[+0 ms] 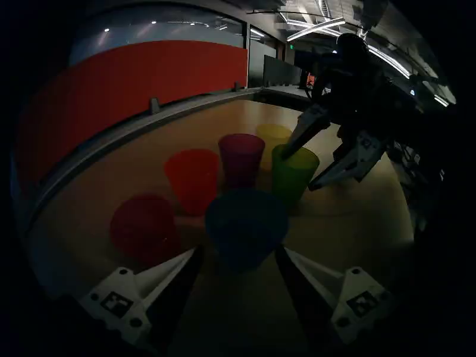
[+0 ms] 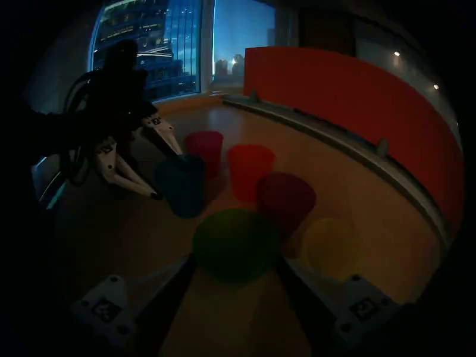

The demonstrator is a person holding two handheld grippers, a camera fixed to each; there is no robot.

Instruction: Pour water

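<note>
The scene is dim. A blue cup [image 1: 245, 225] stands on the wooden table [image 1: 333, 232], between the spread fingers of my left gripper [image 1: 238, 253]. The fingers flank it closely, and I see no squeeze. A green cup [image 2: 237, 243] stands in the same way between the wide fingers of my right gripper [image 2: 235, 260]. In the left gripper view the right gripper [image 1: 300, 169] straddles the green cup [image 1: 294, 172]. In the right gripper view the left gripper [image 2: 166, 174] straddles the blue cup [image 2: 181, 184]. Whether any cup holds water I cannot see.
More cups cluster between the two grippers: two red [image 1: 193, 178] [image 1: 144, 229], a purple [image 1: 241, 157] and a yellow [image 1: 272, 138]. A red partition [image 1: 137, 89] with a metal rail runs along the table's far edge. Windows [image 2: 149, 47] lie behind the left gripper.
</note>
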